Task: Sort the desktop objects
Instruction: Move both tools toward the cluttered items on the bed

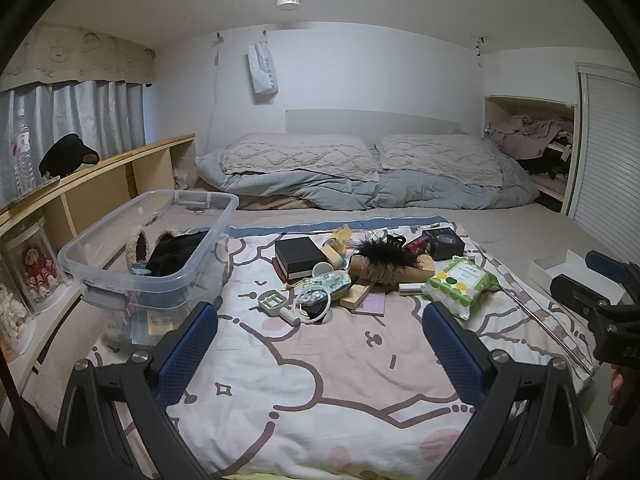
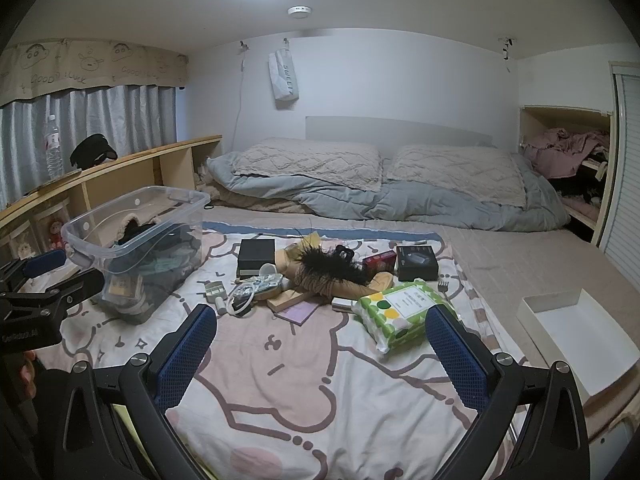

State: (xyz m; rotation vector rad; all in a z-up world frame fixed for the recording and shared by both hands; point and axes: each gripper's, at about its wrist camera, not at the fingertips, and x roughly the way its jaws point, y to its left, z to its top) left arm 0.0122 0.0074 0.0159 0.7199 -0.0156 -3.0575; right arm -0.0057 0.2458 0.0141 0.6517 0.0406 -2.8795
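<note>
Left gripper: hovering wide open, empty.
Right gripper: gaping, empty.
Clutter: lying mid-blanket.
Clear bin: sitting at the left edge.

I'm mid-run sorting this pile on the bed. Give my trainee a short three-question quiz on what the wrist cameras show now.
1. True or false: the left gripper holds the green wipes pack.
2. Which container already holds items: A) the clear plastic bin or B) the white tray?
3. What does the black box rest on?

Key: 1 false, both the left gripper and the right gripper are open and empty. 2 A. 3 the cartoon-print blanket.
</note>
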